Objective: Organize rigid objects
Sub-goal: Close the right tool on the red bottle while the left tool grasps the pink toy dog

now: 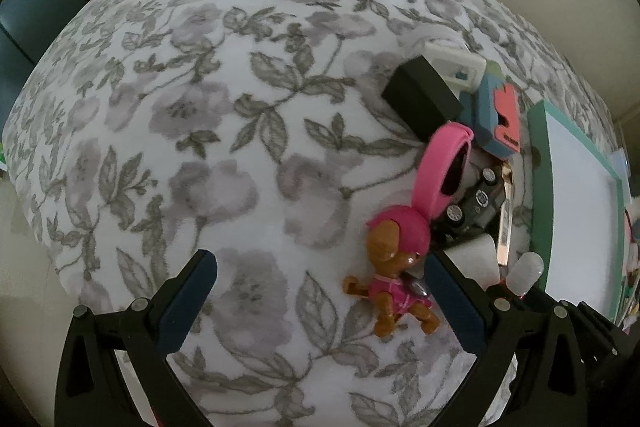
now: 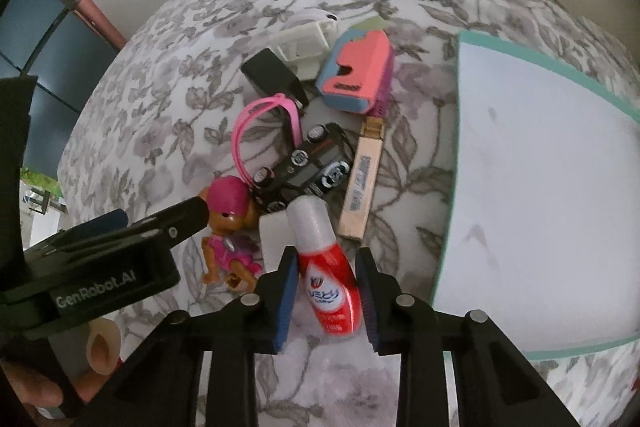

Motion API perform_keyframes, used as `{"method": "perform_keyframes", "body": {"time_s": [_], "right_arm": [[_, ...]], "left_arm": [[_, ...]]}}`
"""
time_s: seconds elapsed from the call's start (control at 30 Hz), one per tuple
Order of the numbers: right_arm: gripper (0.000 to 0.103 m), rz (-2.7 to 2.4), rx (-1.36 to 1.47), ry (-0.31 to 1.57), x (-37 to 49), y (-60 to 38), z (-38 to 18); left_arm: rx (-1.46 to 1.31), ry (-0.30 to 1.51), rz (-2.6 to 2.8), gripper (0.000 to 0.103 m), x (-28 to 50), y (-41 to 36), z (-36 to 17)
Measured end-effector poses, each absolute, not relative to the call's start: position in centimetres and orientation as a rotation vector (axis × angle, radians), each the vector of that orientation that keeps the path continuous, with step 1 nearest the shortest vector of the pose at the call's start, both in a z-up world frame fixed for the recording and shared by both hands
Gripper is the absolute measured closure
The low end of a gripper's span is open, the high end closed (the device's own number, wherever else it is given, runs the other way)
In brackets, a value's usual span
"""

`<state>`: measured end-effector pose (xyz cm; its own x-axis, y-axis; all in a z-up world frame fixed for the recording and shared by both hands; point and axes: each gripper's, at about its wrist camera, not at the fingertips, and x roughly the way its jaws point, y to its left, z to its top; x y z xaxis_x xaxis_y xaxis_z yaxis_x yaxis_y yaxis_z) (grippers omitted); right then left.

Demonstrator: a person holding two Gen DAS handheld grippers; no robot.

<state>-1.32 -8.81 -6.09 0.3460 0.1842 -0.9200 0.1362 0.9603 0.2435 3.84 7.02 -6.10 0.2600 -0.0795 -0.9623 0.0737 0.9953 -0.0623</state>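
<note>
Nearest the right wrist camera, we see the right gripper (image 2: 326,301) closed around a red-and-white bottle (image 2: 330,281), its blue pads pressing the bottle's sides over the floral bedspread (image 2: 168,99). To its left, the left gripper (image 1: 320,303) stands with jaws wide apart, nothing between the pads; a brown toy pup in pink (image 1: 394,283) lies just inside its right finger, and we cannot tell whether they touch. Just beyond the bottle's cap sits a white block (image 2: 274,233), then a black toy car (image 2: 308,163) on its side, with a pink band (image 2: 260,131) looping beside it and a slim beige stick (image 2: 360,187) to the right. Farther off lie a black box (image 2: 272,75), a pink-and-blue case (image 2: 358,75) and a white plastic piece (image 2: 304,43). A teal-edged white board (image 2: 540,187) fills the right side.
</note>
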Motion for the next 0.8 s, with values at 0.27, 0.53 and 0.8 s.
{"method": "perform_keyframes", "body": {"time_s": [0.27,0.53,0.8], "right_arm": [[0.075,0.033,0.36,1.234,-1.9,-9.8,-6.1],[0.075,0.013,0.397,1.229,-2.6,-10.9,-6.0],[0.075,0.009,0.419,1.222,-3.1,-11.5,-5.8]], "left_arm": [[0.026,1.329,-0.149,0.0,3.8,5.2,-7.1],[-0.006,1.333,-0.212,0.015,4.0,3.6,-7.8],[-0.092,1.322,-0.261,0.039,4.3,3.5,-7.7]]}}
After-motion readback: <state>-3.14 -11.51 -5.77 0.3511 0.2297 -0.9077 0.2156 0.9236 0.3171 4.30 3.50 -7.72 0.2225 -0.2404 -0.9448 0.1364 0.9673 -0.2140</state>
